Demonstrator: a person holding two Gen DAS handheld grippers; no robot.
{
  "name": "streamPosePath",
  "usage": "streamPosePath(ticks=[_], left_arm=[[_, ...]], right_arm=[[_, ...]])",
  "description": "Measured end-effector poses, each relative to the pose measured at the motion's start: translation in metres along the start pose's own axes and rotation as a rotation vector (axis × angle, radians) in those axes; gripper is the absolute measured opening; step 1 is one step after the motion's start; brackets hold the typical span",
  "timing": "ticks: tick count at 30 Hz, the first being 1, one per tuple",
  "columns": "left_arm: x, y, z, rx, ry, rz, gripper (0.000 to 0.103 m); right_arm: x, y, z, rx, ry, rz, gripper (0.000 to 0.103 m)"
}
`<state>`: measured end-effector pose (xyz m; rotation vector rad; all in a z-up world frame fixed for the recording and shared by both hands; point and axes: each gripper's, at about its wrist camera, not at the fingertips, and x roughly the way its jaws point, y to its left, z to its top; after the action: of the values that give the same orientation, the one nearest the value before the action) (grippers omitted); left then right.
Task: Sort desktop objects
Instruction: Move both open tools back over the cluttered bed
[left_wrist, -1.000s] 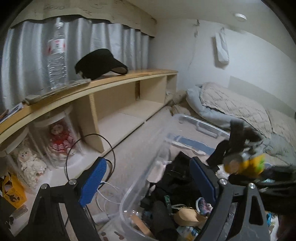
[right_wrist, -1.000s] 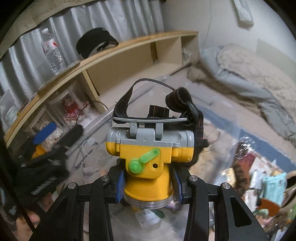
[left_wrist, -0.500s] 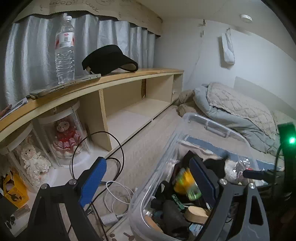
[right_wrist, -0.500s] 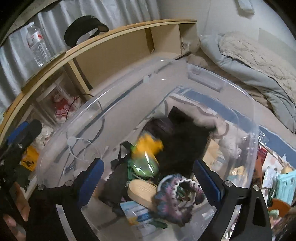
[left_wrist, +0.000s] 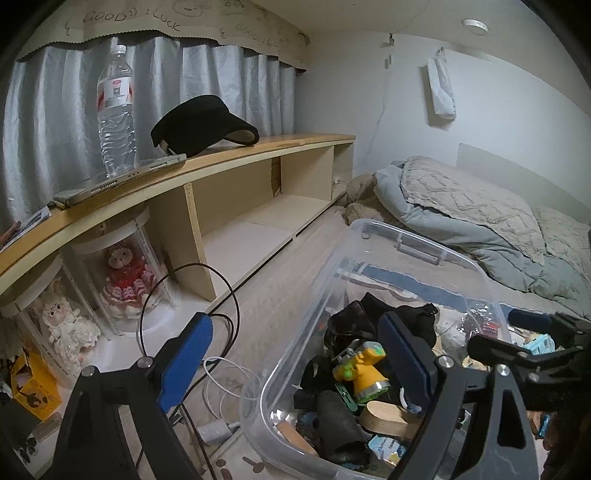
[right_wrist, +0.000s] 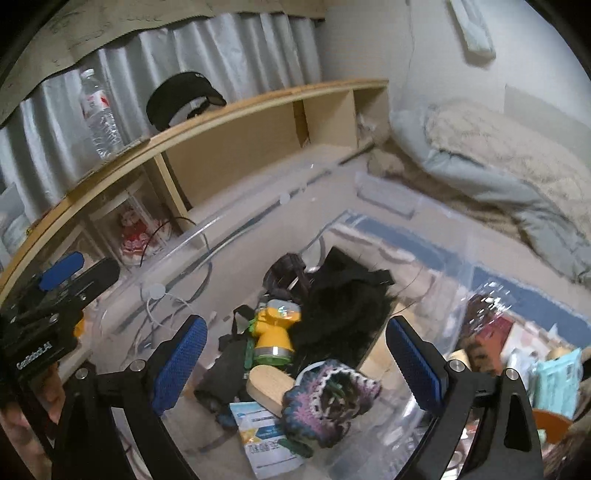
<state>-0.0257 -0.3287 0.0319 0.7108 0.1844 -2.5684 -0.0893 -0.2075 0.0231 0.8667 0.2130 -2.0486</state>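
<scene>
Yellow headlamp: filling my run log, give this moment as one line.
yellow headlamp: lying in clear bin | right gripper: opening, empty | left gripper: open, empty

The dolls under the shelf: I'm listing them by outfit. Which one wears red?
The doll in the red dress, standing in the clear cylinder case nearer the shelf's wooden divider. The other doll, to its left, is dressed in white.
</scene>
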Motion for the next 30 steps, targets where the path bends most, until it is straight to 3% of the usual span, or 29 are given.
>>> streamPosePath(ticks=[11,13,17,22,30], left_arm=[[-0.021,-0.014,-0.002,0.031,-0.005,-0.032,0.092],[-0.027,-0.017,-0.002,0.037,-0.010,-0.035,0.096],[-0.043,-0.023,0.000,0.047,-0.032,-0.046,0.102],[-0.069,-0.035,0.001,0.058,-0.049,-0.084,0.103],[-0.110,-0.058,-0.006,0.110,-0.084,-0.082,0.103]], right_arm=[[-0.049,-0.003,-0.006,-0.034,-0.141,-0.050,0.103],[-0.059,-0.006,-0.008,-0.026,-0.162,-0.057,0.103],[-0.076,-0.010,-0.013,-0.019,-0.187,-0.081,0.103],[-0.106,-0.010,-0.021,-0.024,-0.233,-0.102,0.103],[-0.145,-0.013,-0.038,-0.044,-0.284,-0.125,0.103]])
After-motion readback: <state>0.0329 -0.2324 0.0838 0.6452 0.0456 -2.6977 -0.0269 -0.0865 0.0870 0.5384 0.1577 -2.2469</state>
